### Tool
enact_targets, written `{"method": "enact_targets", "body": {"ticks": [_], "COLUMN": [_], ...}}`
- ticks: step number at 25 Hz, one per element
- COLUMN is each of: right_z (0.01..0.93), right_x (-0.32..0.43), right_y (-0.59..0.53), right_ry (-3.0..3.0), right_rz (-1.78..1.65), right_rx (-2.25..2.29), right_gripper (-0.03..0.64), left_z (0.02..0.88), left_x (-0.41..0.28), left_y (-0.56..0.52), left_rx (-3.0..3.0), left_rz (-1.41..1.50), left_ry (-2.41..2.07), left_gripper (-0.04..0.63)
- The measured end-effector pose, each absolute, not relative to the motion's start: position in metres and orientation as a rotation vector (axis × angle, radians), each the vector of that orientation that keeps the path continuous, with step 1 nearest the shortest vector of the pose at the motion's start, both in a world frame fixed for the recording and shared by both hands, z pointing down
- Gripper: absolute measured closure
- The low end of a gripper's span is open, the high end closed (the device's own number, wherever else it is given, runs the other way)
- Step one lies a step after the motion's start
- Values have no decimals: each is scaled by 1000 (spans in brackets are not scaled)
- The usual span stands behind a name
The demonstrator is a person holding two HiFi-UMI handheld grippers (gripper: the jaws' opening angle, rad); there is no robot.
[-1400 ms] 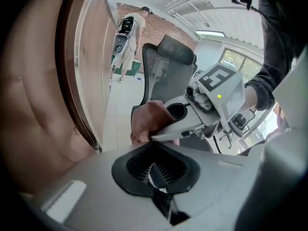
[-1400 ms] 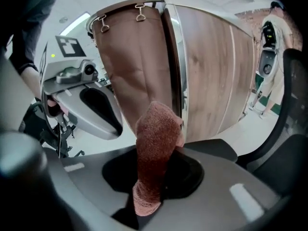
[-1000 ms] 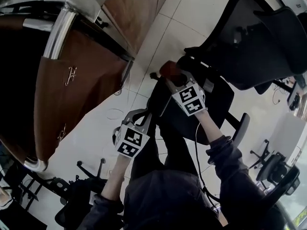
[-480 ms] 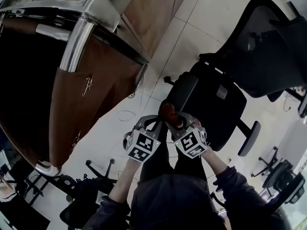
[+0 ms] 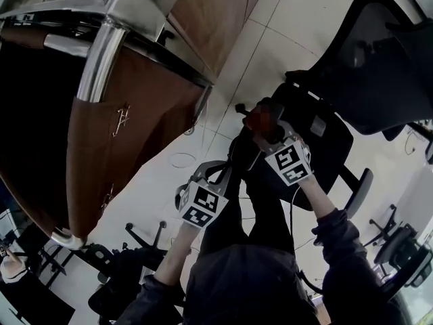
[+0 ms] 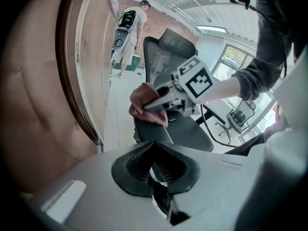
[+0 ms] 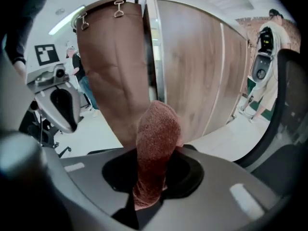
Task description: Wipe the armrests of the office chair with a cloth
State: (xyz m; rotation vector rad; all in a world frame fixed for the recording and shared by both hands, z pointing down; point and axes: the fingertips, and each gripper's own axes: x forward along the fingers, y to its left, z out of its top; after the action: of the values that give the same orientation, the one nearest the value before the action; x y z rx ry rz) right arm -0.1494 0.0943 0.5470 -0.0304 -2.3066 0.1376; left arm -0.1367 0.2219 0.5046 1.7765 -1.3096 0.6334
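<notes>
In the head view my right gripper point(image 5: 265, 131) is shut on a reddish-brown cloth point(image 5: 259, 119), pressed at the far end of the black office chair's near armrest point(image 5: 245, 147). The seat point(image 5: 318, 151) and backrest point(image 5: 379, 66) lie beyond it, and the other armrest point(image 5: 358, 191) is at the right. The right gripper view shows the cloth point(image 7: 156, 143) sticking up between the jaws. My left gripper point(image 5: 218, 171) hangs nearer to me, beside the armrest, shut and empty. The left gripper view looks at the right gripper point(image 6: 147, 107), the cloth point(image 6: 144, 102) and the armrest point(image 6: 151, 129) below it.
A brown wooden cabinet point(image 5: 135, 114) with a metal edge stands close on the left. Other office chairs stand at the lower left point(image 5: 115, 269) and right point(image 5: 399, 242). A person point(image 6: 127, 23) stands far behind the chair. The floor is pale tile point(image 5: 270, 39).
My right gripper has carried the cloth away from the left gripper, up along the armrest toward its far end. The left gripper has hardly moved.
</notes>
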Motion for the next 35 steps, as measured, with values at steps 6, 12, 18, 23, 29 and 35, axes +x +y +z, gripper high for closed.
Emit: {"method": "enact_targets", "body": {"ticks": [6,12,18,23,29,35], "right_z": [555,537,514,524,575,618], "right_x": [-156,-143,-112,-84,-63,-59], "right_y": [32,95,203,198,112,84], "right_ry": [-2292,-2342,-2356,-2360,-2312,-2315], "right_rz": [120,153,264,353,439,543], "right_rx": [133,60,-142,6,313,351], "right_gripper": [525,525,525,525,526,526], "left_z": [505,506,507,506,506,514], "left_x": [-135,-132,-125,-122,-124,-131], "left_y": [228,230,226,223,226,230], "left_rx": [1782,1788,1814,1829,1839,1836], "left_rz": [644,662,678,680,696,707], "left_ry": [-1294,-1274,-1241,-1225,-1212,-1220], "left_gripper": [580,580,580,580,580,580]}}
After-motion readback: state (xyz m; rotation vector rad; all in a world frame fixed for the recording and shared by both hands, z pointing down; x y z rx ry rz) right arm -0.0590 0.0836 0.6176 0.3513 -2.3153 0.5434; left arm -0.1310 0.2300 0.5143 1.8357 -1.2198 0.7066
